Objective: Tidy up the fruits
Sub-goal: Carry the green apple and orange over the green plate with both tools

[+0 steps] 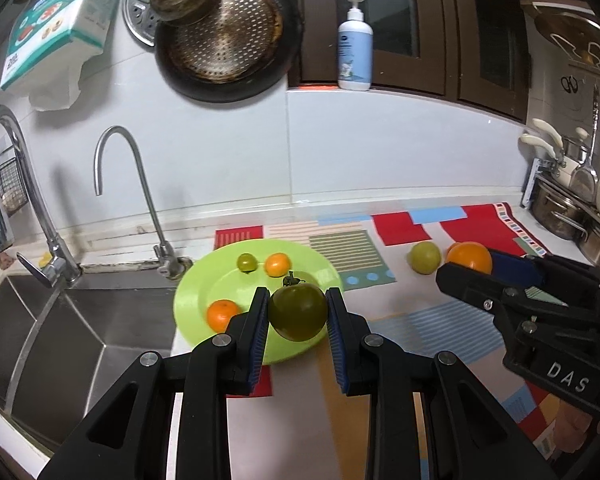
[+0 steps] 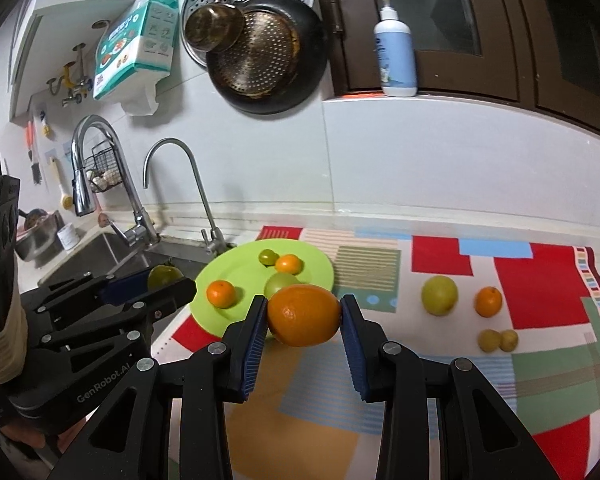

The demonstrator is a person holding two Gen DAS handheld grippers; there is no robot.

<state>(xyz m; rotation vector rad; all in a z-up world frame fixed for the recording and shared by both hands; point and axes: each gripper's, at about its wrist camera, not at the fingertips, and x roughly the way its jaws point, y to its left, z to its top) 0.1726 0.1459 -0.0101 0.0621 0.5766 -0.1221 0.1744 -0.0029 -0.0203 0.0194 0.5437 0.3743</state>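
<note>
In the left wrist view my left gripper (image 1: pixel 298 300) is shut on a dark green round fruit (image 1: pixel 298 314), held over the near edge of a lime-green plate (image 1: pixel 196 284). Two small oranges (image 1: pixel 222 314) and a small green fruit (image 1: pixel 247 262) lie on the plate. In the right wrist view my right gripper (image 2: pixel 304 304) is shut on a large orange (image 2: pixel 304 316), just right of the plate (image 2: pixel 320 264). Another pale green fruit (image 2: pixel 281 283) shows on the plate behind it. My left gripper (image 2: pixel 156 284) is at the left of that view.
On the patterned mat (image 2: pixel 540 280) to the right lie a green fruit (image 2: pixel 439 295), a small orange (image 2: pixel 488 301) and two small yellow fruits (image 2: pixel 498 340). A steel sink (image 1: pixel 80 320) with two faucets lies left of the plate. Steel pots (image 1: pixel 560 208) stand at the far right.
</note>
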